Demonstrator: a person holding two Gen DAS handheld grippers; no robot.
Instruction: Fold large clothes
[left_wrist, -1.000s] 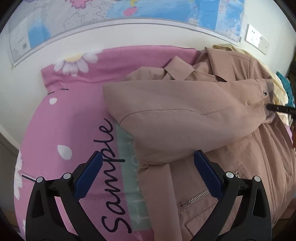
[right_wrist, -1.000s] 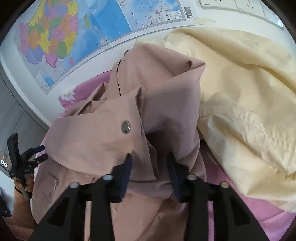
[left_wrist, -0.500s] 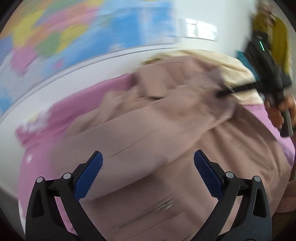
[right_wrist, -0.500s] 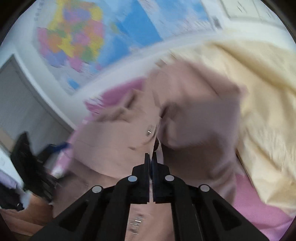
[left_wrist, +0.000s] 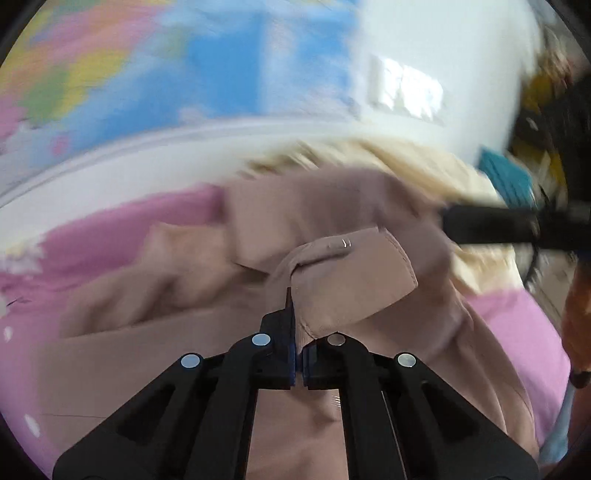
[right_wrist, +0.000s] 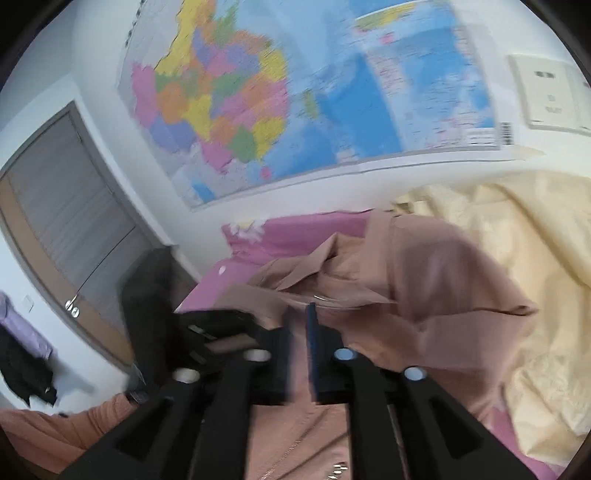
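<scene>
Now that the left gripper (left_wrist: 295, 332) has clamped the sleeve cuff (left_wrist: 351, 280), the right gripper (right_wrist: 298, 332) has just parted, jaws released. On the bed (left_wrist: 110, 236), the jacket (right_wrist: 443, 295) awaits its sleeve fold.

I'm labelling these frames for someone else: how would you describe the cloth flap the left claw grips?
Under the wall map lies a pink bedsheet with a tan jacket on it. The sleeve cuff sticks up from the shut left claw, the only flap with a metal snap.
</scene>
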